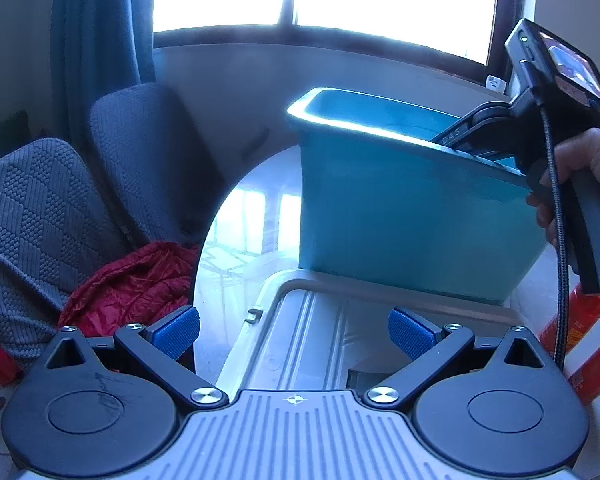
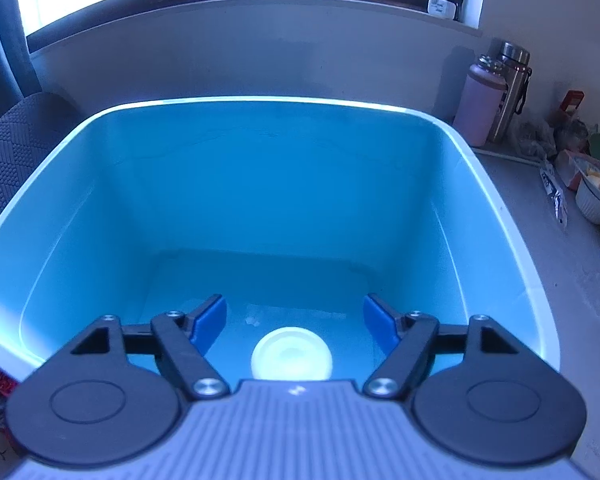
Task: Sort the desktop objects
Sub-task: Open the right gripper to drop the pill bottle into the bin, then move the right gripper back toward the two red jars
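Note:
A blue plastic bin stands on the round table. My right gripper is open and empty, reaching down inside the bin. A white round lid-like object lies on the bin floor just below and between its fingers. In the left wrist view the right gripper's body and the hand holding it lean over the bin's right rim. My left gripper is open and empty, hovering above a grey plastic lid or tray in front of the bin.
A red and white can lies at the right of the grey tray. Grey cushioned chairs and a red cloth sit left of the table. Bottles, a bowl and clutter line the counter at the right.

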Action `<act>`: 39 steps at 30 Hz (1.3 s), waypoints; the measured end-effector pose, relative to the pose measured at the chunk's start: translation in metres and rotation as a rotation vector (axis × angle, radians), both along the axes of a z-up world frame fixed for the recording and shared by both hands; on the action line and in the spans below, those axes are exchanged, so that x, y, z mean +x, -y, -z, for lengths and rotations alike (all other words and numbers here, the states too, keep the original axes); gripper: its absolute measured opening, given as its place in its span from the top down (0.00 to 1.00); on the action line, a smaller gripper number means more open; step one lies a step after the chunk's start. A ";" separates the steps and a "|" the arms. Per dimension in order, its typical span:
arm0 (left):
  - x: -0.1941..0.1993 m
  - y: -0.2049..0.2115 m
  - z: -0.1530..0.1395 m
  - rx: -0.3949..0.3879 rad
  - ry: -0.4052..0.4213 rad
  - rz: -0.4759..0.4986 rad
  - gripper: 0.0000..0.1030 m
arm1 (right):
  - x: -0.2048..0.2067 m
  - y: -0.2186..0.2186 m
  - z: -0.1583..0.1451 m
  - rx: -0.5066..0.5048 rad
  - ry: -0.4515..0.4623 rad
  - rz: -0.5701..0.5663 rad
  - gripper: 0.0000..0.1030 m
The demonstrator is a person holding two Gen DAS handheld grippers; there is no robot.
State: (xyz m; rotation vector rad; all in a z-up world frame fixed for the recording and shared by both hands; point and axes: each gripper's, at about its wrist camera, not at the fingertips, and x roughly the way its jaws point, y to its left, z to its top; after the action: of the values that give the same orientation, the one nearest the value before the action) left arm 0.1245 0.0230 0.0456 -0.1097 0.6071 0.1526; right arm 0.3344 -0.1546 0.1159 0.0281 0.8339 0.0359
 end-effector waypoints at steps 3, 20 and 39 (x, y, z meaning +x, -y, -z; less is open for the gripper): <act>0.000 -0.001 -0.001 0.001 0.002 -0.001 0.01 | -0.002 0.001 -0.003 0.005 0.012 -0.006 0.24; -0.018 -0.006 -0.021 0.018 0.065 0.010 0.01 | -0.100 0.017 -0.049 -0.040 0.348 -0.041 0.22; -0.065 0.069 0.010 0.049 0.034 0.289 0.01 | -0.296 0.108 0.017 0.031 0.388 0.177 0.08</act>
State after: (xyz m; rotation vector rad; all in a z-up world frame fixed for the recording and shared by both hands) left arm 0.0592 -0.0458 0.0361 0.0236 0.5784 -0.1143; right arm 0.0381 -0.2628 0.0989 0.1204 0.4405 -0.1095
